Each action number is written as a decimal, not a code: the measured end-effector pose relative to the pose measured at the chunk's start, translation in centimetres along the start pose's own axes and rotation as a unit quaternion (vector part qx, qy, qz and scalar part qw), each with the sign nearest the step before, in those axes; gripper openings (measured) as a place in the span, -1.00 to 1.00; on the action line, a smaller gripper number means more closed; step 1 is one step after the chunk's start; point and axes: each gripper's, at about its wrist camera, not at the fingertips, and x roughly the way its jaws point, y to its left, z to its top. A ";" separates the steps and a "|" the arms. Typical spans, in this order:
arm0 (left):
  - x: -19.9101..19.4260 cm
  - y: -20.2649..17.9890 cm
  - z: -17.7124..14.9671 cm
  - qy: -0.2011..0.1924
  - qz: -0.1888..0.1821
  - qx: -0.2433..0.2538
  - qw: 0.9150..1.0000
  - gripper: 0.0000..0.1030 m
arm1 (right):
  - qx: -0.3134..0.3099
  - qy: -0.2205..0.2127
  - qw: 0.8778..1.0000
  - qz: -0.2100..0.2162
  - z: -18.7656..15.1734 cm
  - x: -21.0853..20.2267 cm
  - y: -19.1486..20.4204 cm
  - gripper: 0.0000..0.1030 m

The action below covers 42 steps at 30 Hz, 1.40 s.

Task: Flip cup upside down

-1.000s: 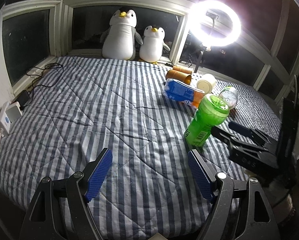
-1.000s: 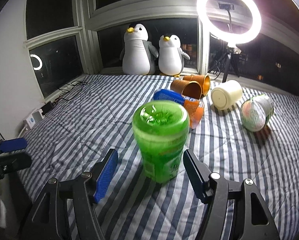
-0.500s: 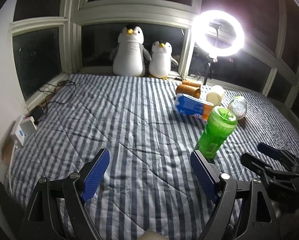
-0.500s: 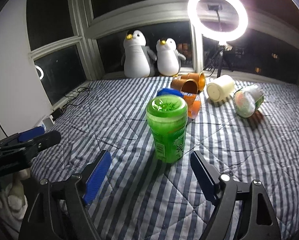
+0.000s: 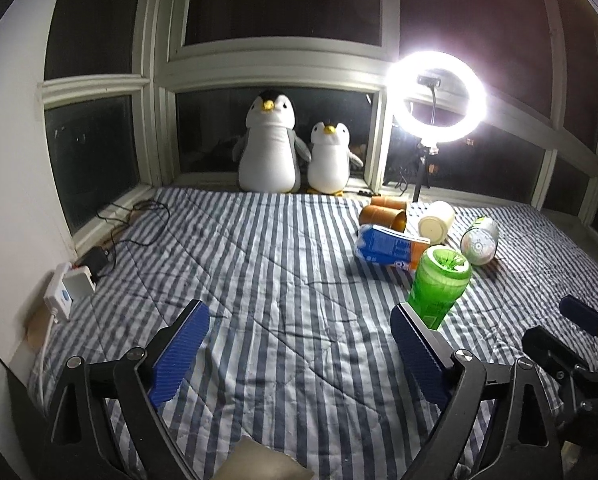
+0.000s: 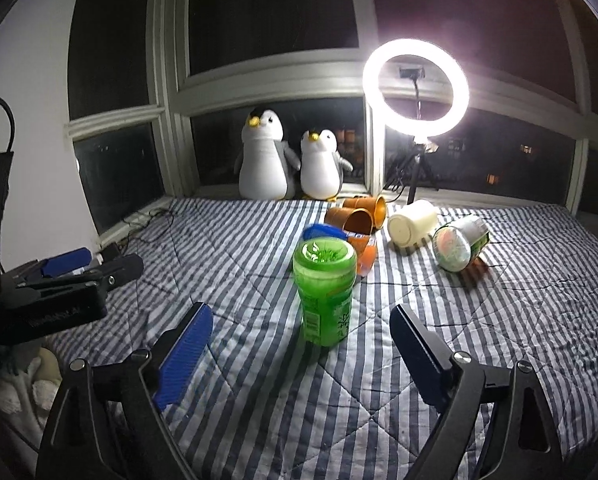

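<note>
The green cup [image 6: 325,292] is found standing on the striped bed [image 6: 499,320], its long axis vertical, at about 12 o'clock from the right claw [image 6: 301,356], just beyond the fingertips and centred between them. From the left claw [image 5: 299,354] it lies off at 2 o'clock. Both claws are held wide apart and empty. The right claw is judged nearer

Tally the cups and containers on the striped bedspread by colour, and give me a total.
Green: 1, the upright green cup
Orange-brown: 2, the paper cups lying on their sides
Cream: 1, the cream cup on its side
Blue and orange: 1, the lying package
Clear with green label: 1, the lying container
Total: 6
</note>
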 end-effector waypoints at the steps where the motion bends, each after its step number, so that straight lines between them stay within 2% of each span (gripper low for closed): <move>1: -0.2 -0.1 0.0 -0.003 0.001 0.001 1.000 0.84 | 0.001 -0.004 1.000 -0.003 0.0 -0.2 0.0 0.71; 3: -0.7 -0.3 0.1 -0.012 0.001 0.002 1.000 0.86 | -0.001 -0.016 1.000 -0.012 0.1 -0.8 0.0 0.72; 5: -1.1 -0.5 0.2 -0.018 0.002 0.002 1.000 0.89 | -0.004 -0.028 0.999 -0.019 0.1 -1.4 0.1 0.86; 7: -1.5 -0.5 0.3 -0.024 0.003 0.002 1.000 0.90 | -0.007 -0.041 0.999 -0.026 0.0 -2.0 0.2 0.90; 26: -3.2 -0.4 1.0 -0.057 0.018 0.004 0.998 0.99 | 0.007 -0.073 0.997 -0.039 -0.3 -3.8 -0.3 0.92; 42: -3.2 0.3 1.1 -0.061 0.022 -0.007 0.998 0.99 | 0.004 -0.067 0.997 -0.040 -0.4 -3.5 -0.1 0.93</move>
